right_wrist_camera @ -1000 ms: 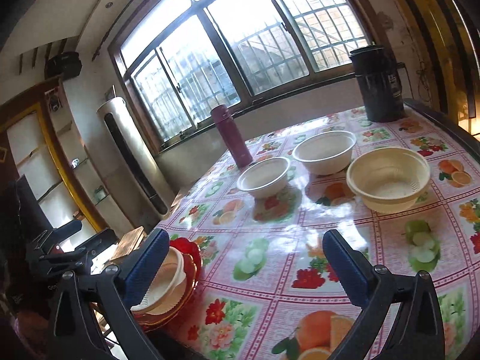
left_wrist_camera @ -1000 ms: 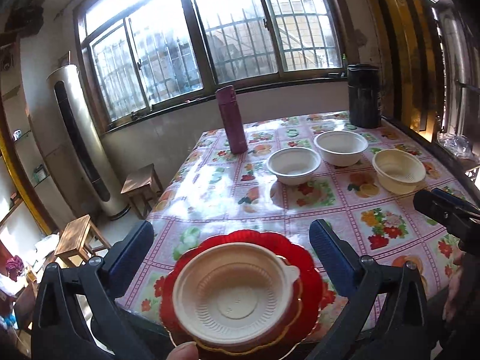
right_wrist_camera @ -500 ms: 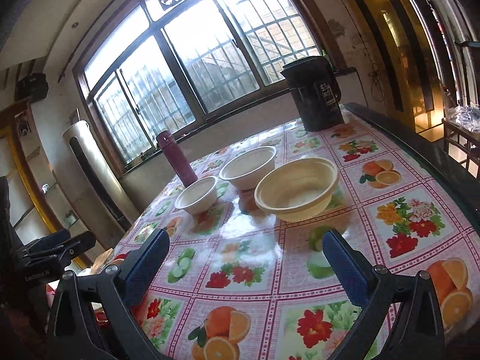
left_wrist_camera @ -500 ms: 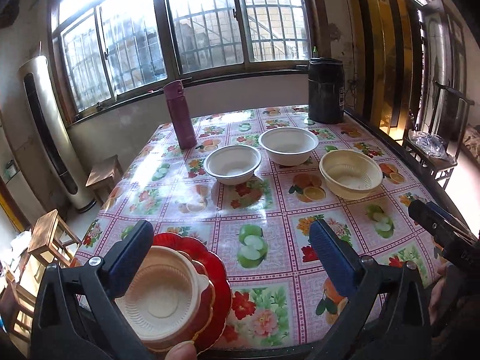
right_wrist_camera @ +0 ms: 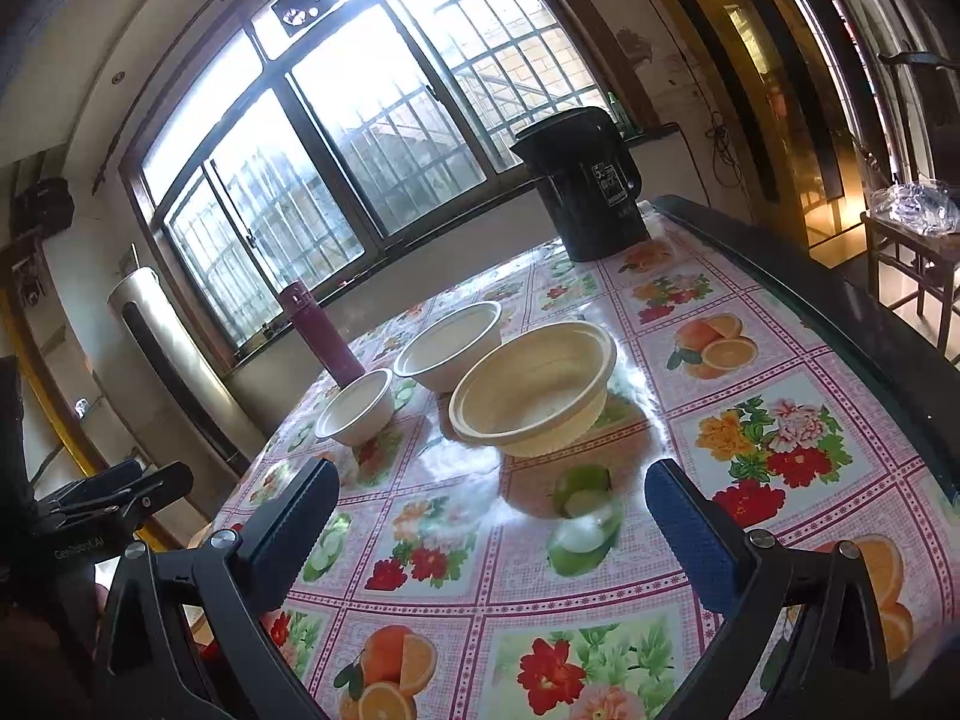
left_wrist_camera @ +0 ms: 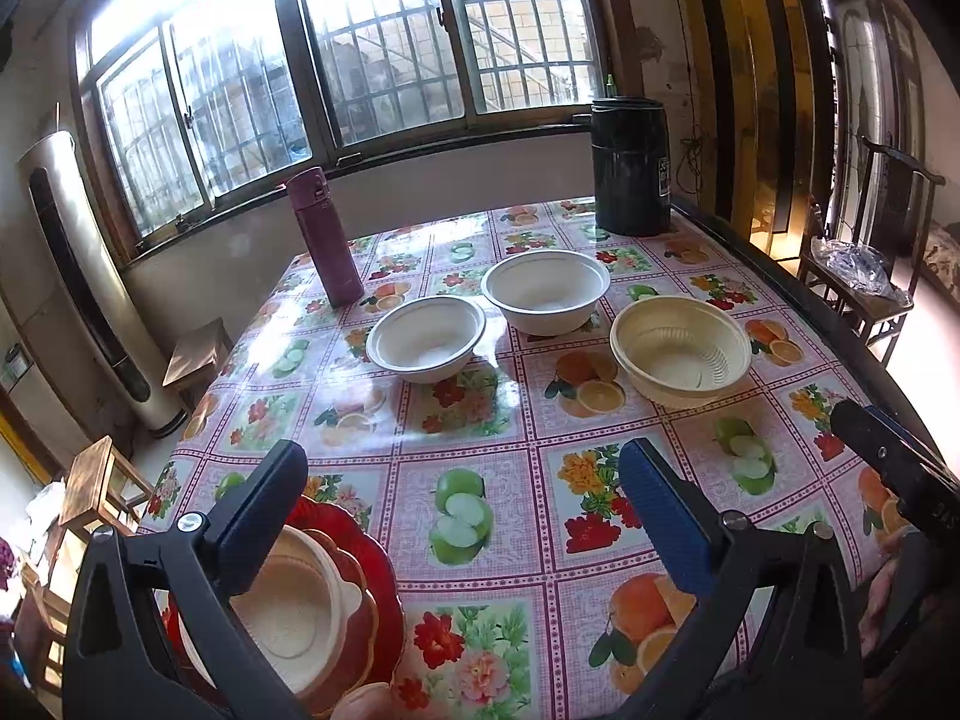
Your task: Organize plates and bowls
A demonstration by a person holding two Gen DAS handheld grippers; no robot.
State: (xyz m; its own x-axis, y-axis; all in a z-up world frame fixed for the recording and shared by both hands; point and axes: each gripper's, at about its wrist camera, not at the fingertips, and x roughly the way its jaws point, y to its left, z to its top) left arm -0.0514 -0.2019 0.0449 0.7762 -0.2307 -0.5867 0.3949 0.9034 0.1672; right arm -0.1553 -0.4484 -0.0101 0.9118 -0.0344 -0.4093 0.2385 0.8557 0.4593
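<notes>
On the floral tablecloth (left_wrist_camera: 480, 420) stand a small white bowl (left_wrist_camera: 426, 339), a larger white bowl (left_wrist_camera: 545, 291) and a ribbed cream bowl (left_wrist_camera: 681, 348). At the near left corner lies a red scalloped plate (left_wrist_camera: 378, 594) with a cream lidded bowl (left_wrist_camera: 300, 606) on it. My left gripper (left_wrist_camera: 468, 498) is open above the cloth with nothing between its fingers, and its left finger overlaps the plate stack. My right gripper (right_wrist_camera: 495, 525) is also open and faces the cream bowl (right_wrist_camera: 534, 387). The two white bowls (right_wrist_camera: 450, 348) (right_wrist_camera: 357, 408) sit behind and left of the cream one.
A purple flask (left_wrist_camera: 324, 237) stands at the far left of the table and a black kettle (left_wrist_camera: 630, 165) at the far right. A dark table edge (right_wrist_camera: 840, 300) runs along the right. Wooden stools (left_wrist_camera: 102, 480) stand on the floor at the left. A fingertip (left_wrist_camera: 366, 702) shows by the plate rim.
The left view has swung right, so the plate stack now sits at its lower left. The right gripper has moved right and closer to the cream bowl. Both stay open.
</notes>
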